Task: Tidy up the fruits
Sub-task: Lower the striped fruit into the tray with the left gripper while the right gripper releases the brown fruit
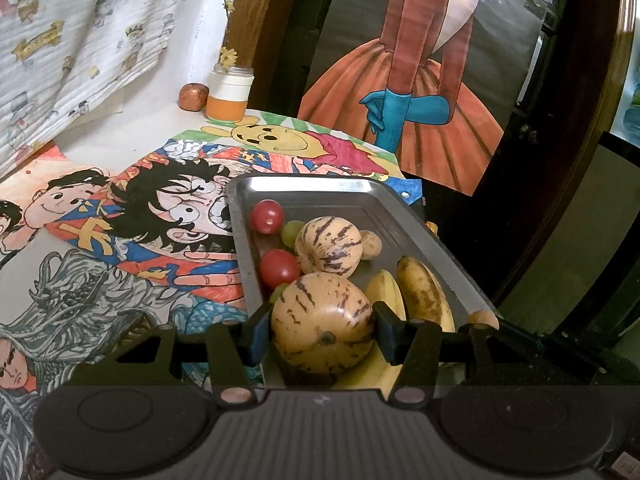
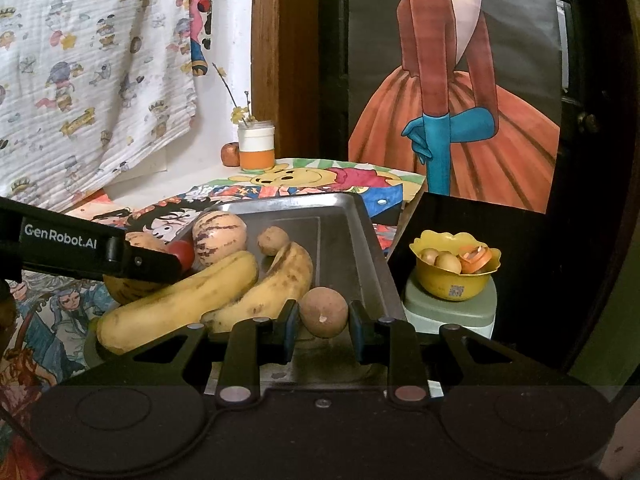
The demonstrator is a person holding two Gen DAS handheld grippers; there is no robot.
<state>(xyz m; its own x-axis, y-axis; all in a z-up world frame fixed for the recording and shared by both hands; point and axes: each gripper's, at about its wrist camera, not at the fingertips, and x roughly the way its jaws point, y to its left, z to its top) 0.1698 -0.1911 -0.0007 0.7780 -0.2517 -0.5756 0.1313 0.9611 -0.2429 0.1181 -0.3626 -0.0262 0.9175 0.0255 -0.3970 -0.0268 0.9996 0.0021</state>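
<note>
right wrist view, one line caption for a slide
Right tongs bracket a round brown fruit at the metal tray's near corner, beside two spotted yellow bananas.

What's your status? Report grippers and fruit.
Left gripper shut on striped melon over metal tray. Right gripper open around brown round fruit. Bananas crowd alongside.

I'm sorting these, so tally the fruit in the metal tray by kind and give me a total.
Striped melons: 2
Bananas: 2
Red tomatoes: 2
Green grapes: 2
Small brown fruits: 2
Total: 10
</note>
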